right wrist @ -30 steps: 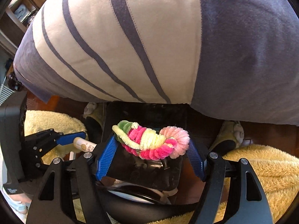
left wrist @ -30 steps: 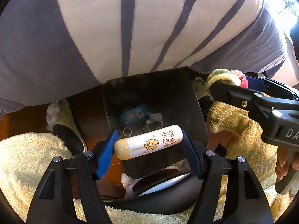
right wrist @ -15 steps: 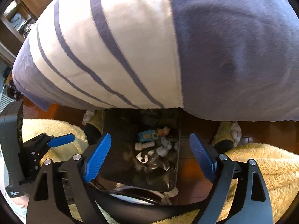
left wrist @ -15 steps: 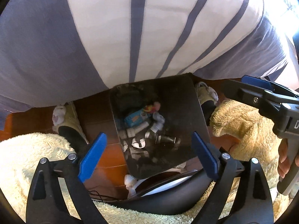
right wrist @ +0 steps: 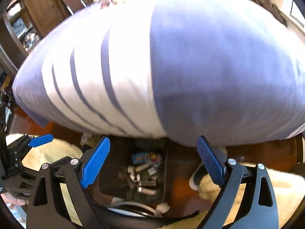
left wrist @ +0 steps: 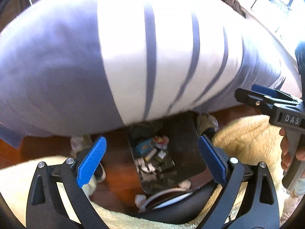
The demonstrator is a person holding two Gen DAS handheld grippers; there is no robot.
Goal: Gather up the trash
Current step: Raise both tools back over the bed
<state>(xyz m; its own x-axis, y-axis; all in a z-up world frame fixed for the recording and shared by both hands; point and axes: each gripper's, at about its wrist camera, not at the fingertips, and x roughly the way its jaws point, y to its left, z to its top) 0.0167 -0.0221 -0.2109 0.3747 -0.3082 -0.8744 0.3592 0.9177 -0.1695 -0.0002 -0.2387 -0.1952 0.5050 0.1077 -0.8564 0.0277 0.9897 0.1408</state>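
Observation:
A black trash bin [left wrist: 183, 145] stands on the wooden floor below both grippers. Inside it lie a blue packet [left wrist: 144, 146], a cream tube [right wrist: 143, 167], a pink and yellow pipe-cleaner bundle [left wrist: 161, 140] and other small scraps. My left gripper [left wrist: 151, 143] hangs above the bin. Its jaws are opening and nothing is between its blue pads. My right gripper [right wrist: 153, 143] is also above the bin [right wrist: 114, 164], its jaws opening around nothing. Each gripper shows at the edge of the other's view: the right gripper [left wrist: 263, 97] and the left gripper [right wrist: 41, 140].
A person's striped white and purple top [left wrist: 152, 57] fills the upper half of both views. Slippered feet [left wrist: 207, 122] [right wrist: 196, 173] stand either side of the bin. A cream fluffy rug [left wrist: 247, 143] flanks it. A black curved object with a white cable [left wrist: 171, 206] lies in front.
Both grippers opened and let go: the cream tube fell from the left, the pipe-cleaner bundle from the right, into the bin. Both grippers then rose.

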